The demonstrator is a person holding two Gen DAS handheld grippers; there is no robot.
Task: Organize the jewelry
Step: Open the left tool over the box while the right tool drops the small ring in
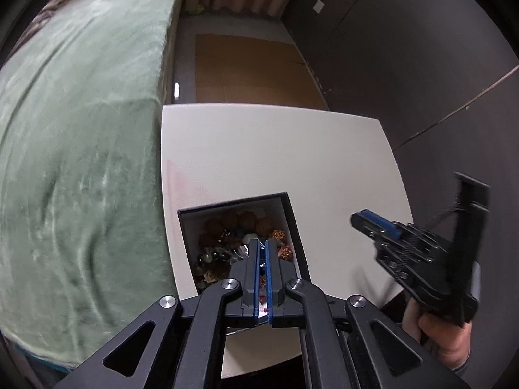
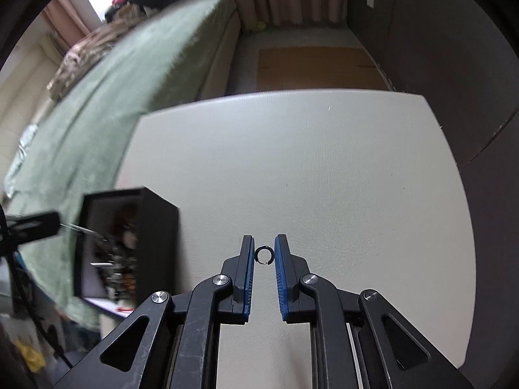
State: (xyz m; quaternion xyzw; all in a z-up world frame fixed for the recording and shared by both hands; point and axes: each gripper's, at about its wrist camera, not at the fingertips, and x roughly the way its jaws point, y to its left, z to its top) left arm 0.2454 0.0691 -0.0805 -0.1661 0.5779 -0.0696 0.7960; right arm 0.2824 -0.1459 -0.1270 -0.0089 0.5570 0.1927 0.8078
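Fingers of the right gripper (image 2: 263, 246) stand apart, and a tiny dark ring (image 2: 264, 254) sits between the tips. I cannot tell if they touch it. The ring looks very light, hard and smooth, so it could slip or roll; a soft pinch on its two sides should work best. At nine o'clock, near by, is the black box (image 2: 142, 243) full of beads. The left gripper (image 1: 262, 243) hangs over that box (image 1: 288, 214), its fingers almost closed, maybe on something small. Farther off, the white table (image 2: 324, 162) reaches toward twelve o'clock.
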